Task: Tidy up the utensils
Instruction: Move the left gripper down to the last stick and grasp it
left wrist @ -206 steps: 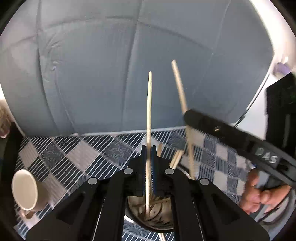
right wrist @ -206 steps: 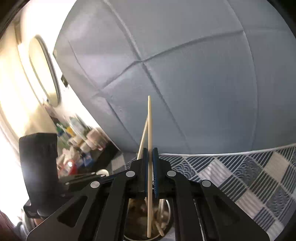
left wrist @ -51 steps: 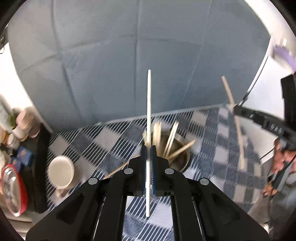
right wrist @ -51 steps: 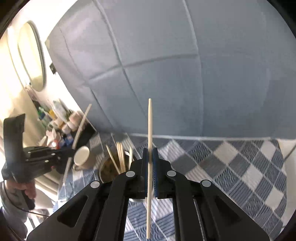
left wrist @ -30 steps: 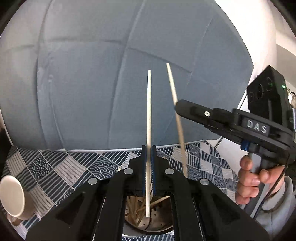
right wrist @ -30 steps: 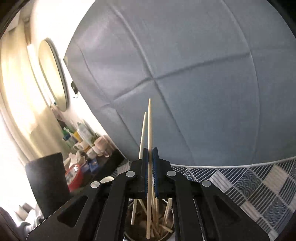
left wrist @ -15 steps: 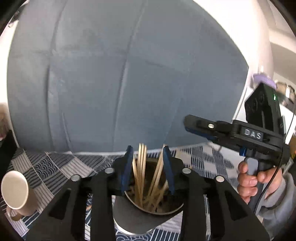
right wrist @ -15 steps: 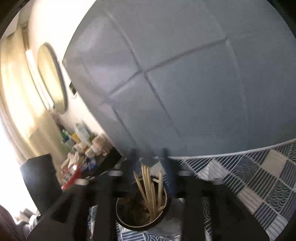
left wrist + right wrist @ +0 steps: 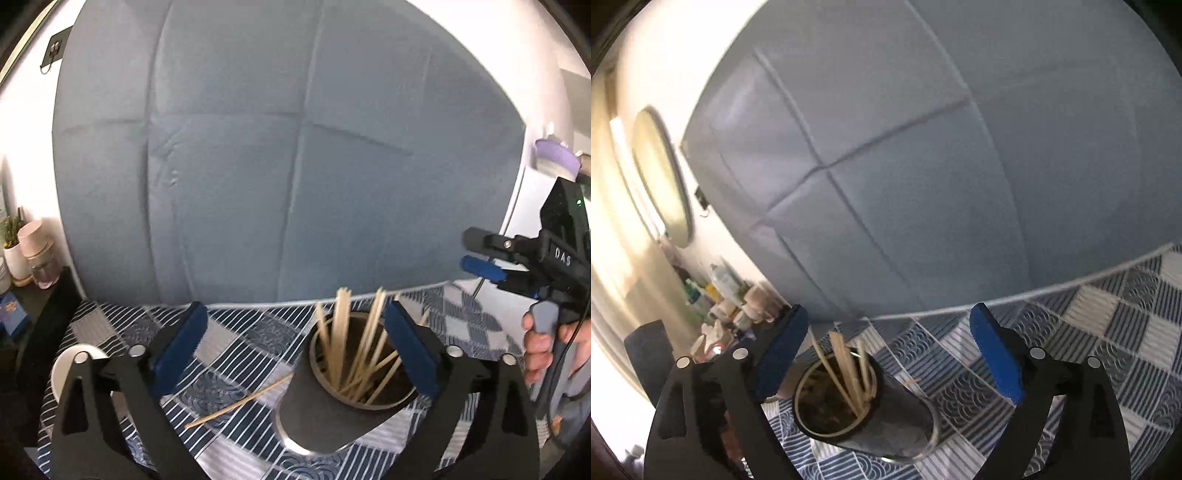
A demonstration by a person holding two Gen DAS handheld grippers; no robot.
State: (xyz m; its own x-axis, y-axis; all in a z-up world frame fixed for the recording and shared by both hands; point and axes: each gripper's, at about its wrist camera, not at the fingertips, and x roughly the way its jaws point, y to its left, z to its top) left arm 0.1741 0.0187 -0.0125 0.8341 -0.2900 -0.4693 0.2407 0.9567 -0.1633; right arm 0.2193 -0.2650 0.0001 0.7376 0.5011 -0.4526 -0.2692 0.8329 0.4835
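A dark metal holder [image 9: 314,413] stands on the blue patterned tablecloth [image 9: 243,339] with several wooden chopsticks [image 9: 341,328] in it. My left gripper [image 9: 295,343] is open and empty just above and to the left of the holder's mouth. One loose chopstick [image 9: 240,400] lies on the cloth between its fingers. In the right wrist view my right gripper [image 9: 890,354] is open and empty above the holder [image 9: 882,424] and its chopsticks [image 9: 846,369]. The right gripper [image 9: 484,264] also shows at the right of the left wrist view, open.
A white mug [image 9: 64,373] stands on the cloth at the left. A grey-blue padded wall [image 9: 295,166] rises behind the table. Jars and a small plant [image 9: 22,254] sit on a side shelf to the left, with bottles [image 9: 720,291] there too.
Both grippers have opened and let their chopsticks drop into the holder. Both have drawn back from it, the right one out to the right.
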